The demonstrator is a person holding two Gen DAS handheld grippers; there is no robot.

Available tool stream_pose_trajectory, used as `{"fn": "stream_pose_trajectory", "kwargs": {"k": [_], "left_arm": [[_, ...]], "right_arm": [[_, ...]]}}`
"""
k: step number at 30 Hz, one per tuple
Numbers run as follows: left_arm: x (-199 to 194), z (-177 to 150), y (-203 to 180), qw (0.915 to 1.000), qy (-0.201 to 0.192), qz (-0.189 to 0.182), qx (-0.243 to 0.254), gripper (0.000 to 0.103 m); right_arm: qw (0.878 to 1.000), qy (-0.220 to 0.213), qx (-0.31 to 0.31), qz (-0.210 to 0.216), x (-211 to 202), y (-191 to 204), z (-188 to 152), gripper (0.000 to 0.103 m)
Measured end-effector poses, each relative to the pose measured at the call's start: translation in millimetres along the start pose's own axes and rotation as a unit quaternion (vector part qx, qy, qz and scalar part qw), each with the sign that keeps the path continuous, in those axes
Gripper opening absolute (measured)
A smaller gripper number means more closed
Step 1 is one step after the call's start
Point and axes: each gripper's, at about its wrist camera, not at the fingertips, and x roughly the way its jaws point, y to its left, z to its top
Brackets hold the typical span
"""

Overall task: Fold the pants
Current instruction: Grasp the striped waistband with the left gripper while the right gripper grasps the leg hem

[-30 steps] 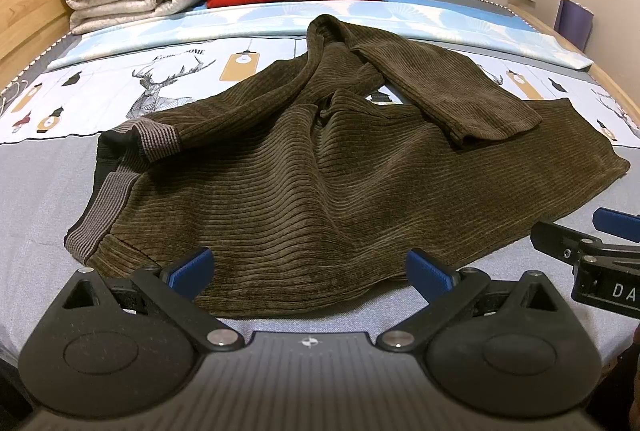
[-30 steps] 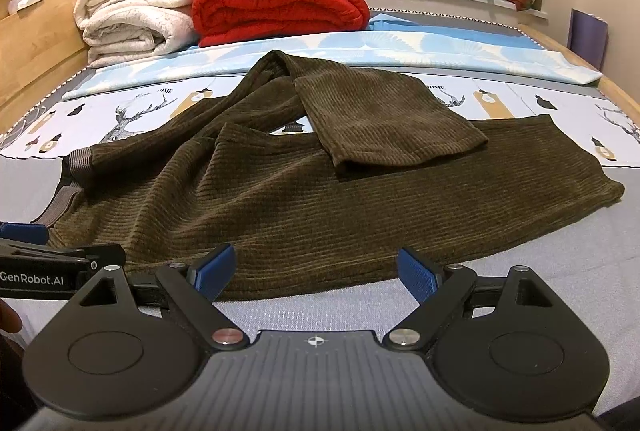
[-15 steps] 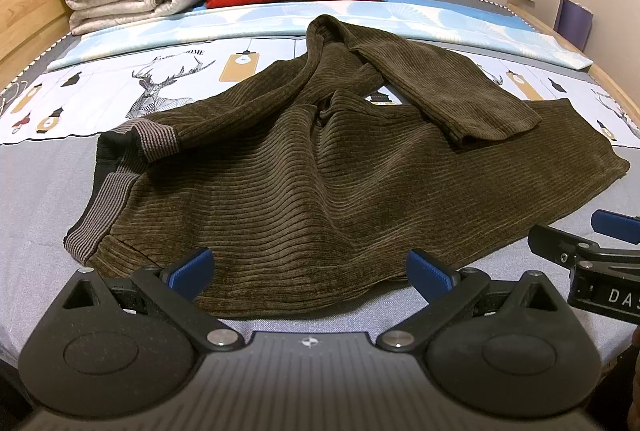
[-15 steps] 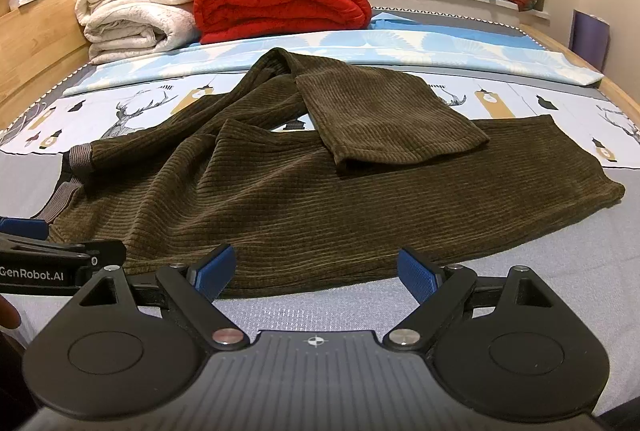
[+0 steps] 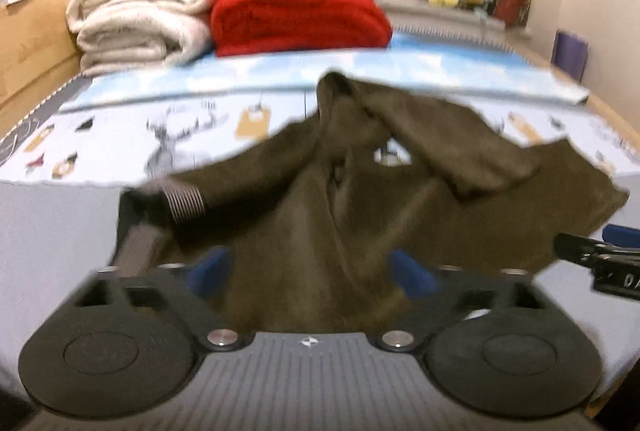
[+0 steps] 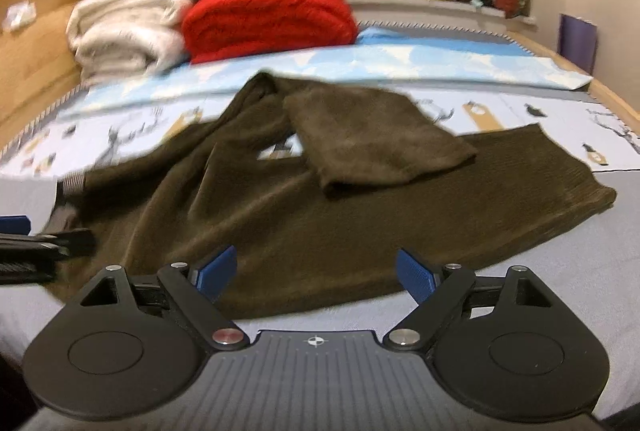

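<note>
Both wrist views look low across the bed (image 5: pixel 56 231), sharing the pants (image 6: pixel 320 223).

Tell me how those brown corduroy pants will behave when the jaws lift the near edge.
The brown corduroy pants will probably go floppy and drape: one leg already lies folded over. The thick ribbed cloth looks fairly heavy, so it may sag. It should grip, not slip, against the bed sheet.

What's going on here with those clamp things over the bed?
A person holds a claw in each hand, about to fold the brown corduroy pants spread on the bed. One pant leg is already flopped across the rest. Both the left claw and right claw are open at the near edge of the cloth, gripping nothing. Folded blankets are stacked at the far end.
</note>
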Motion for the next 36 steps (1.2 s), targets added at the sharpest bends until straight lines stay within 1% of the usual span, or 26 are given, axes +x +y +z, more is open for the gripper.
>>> {"fn": "stream_pose_trajectory", "kwargs": {"k": [1,2,3,4,6,7,8,10,11,13,14,15,17,18,19,20,21,23,25,27,28,31,33,34,35,36], "left_arm": [[-1.2,9.7,11.7,0.9999,-0.004,-0.008,-0.005,0.061],[-1.6,20.9,25.7,0.9998,-0.007,-0.019,-0.008,0.056],[-1.5,31.7,38.2,0.9996,-0.012,-0.026,-0.002,0.041],[-1.0,42.6,51.1,0.9994,-0.019,-0.025,0.015,0.029],[3.3,61.4,78.4,0.9989,-0.024,-0.012,0.038,0.028],[8.4,69.9,95.7,0.9991,-0.020,-0.006,0.037,0.028],[15.3,76.4,112.7,0.9995,-0.011,0.001,0.029,0.028],[33.8,81.0,141.8,0.9996,0.017,0.019,0.009,0.028],[44.7,79.0,154.4,0.9991,0.029,0.032,-0.004,0.028],[67.3,64.7,174.7,0.9966,0.052,0.048,-0.042,0.028],[81.7,53.9,183.8,0.9926,0.077,0.056,-0.075,0.028],[96.9,50.7,191.3,0.9871,0.121,0.055,-0.089,0.028],[111.7,49.7,202.1,0.9838,0.134,0.042,-0.111,0.039],[118.3,50.7,204.1,0.9820,0.146,0.036,-0.115,0.057],[126.2,51.3,206.5,0.9790,0.161,0.034,-0.121,0.075],[134.0,50.9,207.7,0.9761,0.175,0.035,-0.124,0.080],[138.8,49.2,206.6,0.9743,0.184,0.037,-0.124,0.082],[154.7,45.3,208.3,0.9683,0.213,0.042,-0.123,0.085],[166.3,34.5,207.5,0.9629,0.240,0.055,-0.111,0.086],[174.5,31.2,207.7,0.9587,0.259,0.060,-0.099,0.087],[178.7,29.2,207.5,0.9569,0.267,0.060,-0.099,0.089],[183.4,26.4,208.1,0.9534,0.276,0.059,-0.108,0.092],[183.7,25.4,207.7,0.9528,0.278,0.061,-0.107,0.092],[182.4,25.3,206.4,0.9527,0.278,0.061,-0.106,0.090],[180.6,25.7,205.7,0.9536,0.276,0.058,-0.104,0.087],[182.7,27.5,203.1,0.9544,0.275,0.054,-0.103,0.082]], "right_arm": [[1.000,-0.014,0.007,-0.005,-2.4,-8.2,5.3,0.085],[1.000,-0.024,0.009,-0.011,-3.2,-15.8,10.6,0.084],[0.999,-0.035,0.008,-0.018,-3.2,-25.9,17.6,0.082],[0.999,-0.046,0.009,-0.026,-2.4,-37.5,24.0,0.079],[0.997,-0.063,0.014,-0.048,1.9,-64.7,37.6,0.074],[0.996,-0.063,0.023,-0.065,6.9,-80.4,45.8,0.070],[0.994,-0.063,0.039,-0.079,11.8,-98.6,53.7,0.066],[0.990,-0.070,0.061,-0.109,20.3,-132.4,63.7,0.066],[0.987,-0.069,0.067,-0.129,27.2,-149.6,66.9,0.066],[0.982,-0.047,0.084,-0.161,44.2,-182.7,65.3,0.066],[0.980,-0.031,0.099,-0.172,52.5,-197.9,62.7,0.066],[0.976,-0.011,0.123,-0.177,61.2,-212.8,59.4,0.067],[0.967,0.036,0.189,-0.169,78.8,-244.7,50.7,0.068],[0.960,0.056,0.222,-0.161,87.7,-259.4,46.9,0.070],[0.955,0.068,0.242,-0.159,96.3,-268.8,44.5,0.075],[0.951,0.075,0.252,-0.161,103.5,-274.5,42.5,0.082],[0.949,0.084,0.257,-0.163,111.4,-279.4,41.0,0.084],[0.942,0.107,0.267,-0.174,129.4,-291.3,37.9,0.085],[0.930,0.125,0.290,-0.190,141.6,-302.9,35.1,0.085],[0.919,0.136,0.316,-0.195,150.1,-311.0,32.3,0.088],[0.919,0.132,0.314,-0.198,150.9,-310.4,33.5,0.091],[0.925,0.138,0.287,-0.206,162.5,-303.5,38.6,0.091],[0.932,0.138,0.266,-0.205,169.9,-299.8,41.8,0.080],[0.935,0.138,0.255,-0.205,172.9,-298.0,43.7,0.062],[0.938,0.138,0.237,-0.210,174.1,-295.8,45.2,0.035],[0.941,0.139,0.222,-0.216,173.2,-294.0,47.1,0.023]]}}
